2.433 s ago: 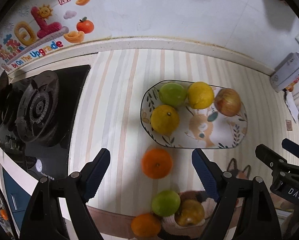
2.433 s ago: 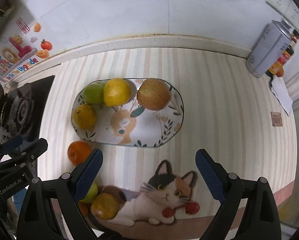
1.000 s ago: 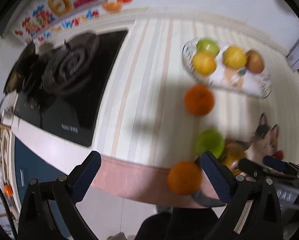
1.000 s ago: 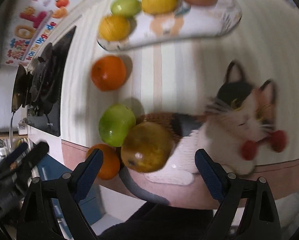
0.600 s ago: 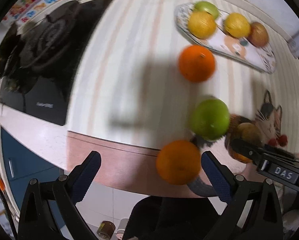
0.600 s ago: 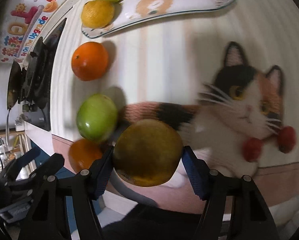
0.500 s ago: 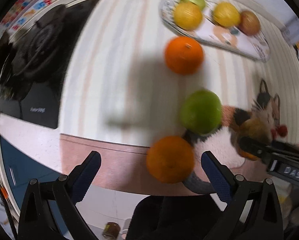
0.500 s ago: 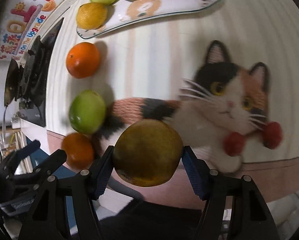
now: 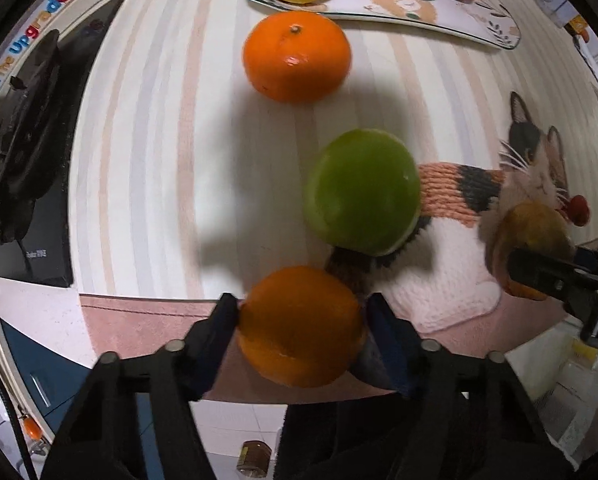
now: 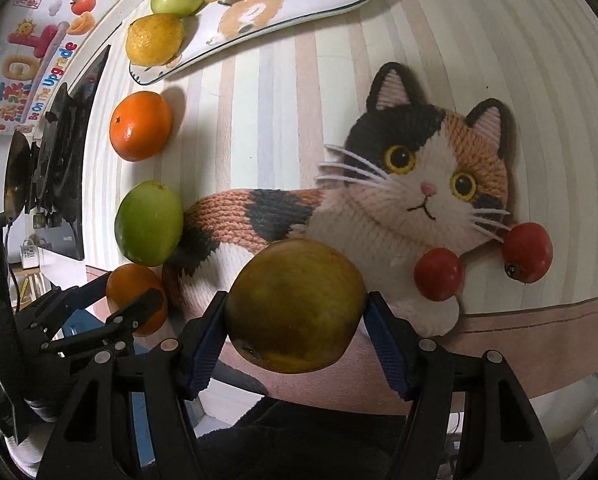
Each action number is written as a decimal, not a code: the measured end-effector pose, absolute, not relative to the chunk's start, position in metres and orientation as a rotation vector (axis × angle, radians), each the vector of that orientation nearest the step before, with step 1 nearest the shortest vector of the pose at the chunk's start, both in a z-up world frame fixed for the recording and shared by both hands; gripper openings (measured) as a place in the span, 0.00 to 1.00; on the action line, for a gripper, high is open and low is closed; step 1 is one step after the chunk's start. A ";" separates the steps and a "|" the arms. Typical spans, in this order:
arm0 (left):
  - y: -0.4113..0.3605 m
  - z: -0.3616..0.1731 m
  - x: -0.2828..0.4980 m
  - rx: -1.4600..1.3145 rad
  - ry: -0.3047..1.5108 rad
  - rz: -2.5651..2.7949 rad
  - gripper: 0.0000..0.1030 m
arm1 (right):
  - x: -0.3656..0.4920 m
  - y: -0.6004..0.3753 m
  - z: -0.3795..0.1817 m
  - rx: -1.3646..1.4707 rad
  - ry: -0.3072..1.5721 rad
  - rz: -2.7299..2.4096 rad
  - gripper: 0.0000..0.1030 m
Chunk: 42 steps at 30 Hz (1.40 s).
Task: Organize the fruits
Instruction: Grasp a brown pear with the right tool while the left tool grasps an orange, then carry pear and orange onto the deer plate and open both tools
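Gripping between both pairs of jaws: orange (image 9: 299,326) left, brownish-green fruit (image 10: 295,306) right.

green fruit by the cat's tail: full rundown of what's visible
The green fruit is round, smooth and glossy, plain lime green with a small dark stem dimple on top. It looks whole and unbruised. It sits loose on the striped mat, at the tail end of the printed cat, gripped by nothing. An orange lies apart from it toward the plate. Another orange, held in the left gripper, sits close on its near side; whether they touch is unclear.
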State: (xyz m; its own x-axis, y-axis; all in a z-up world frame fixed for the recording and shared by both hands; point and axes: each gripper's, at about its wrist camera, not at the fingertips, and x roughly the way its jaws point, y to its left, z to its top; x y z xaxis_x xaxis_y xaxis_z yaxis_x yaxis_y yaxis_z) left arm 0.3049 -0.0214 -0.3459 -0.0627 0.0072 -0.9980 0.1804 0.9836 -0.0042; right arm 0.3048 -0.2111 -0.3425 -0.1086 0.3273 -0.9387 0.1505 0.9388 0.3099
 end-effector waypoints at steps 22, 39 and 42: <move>-0.006 -0.240 0.338 -0.043 1.453 -0.202 0.59 | 0.342 -0.211 -0.273 0.368 1.538 0.227 0.67; -0.069 -0.244 0.500 -0.141 1.411 -0.221 0.55 | 0.489 -0.253 -0.294 0.297 1.463 0.109 0.67; -0.078 -0.259 0.516 -0.121 1.432 -0.213 0.55 | 0.497 -0.256 -0.310 0.280 1.482 0.095 0.67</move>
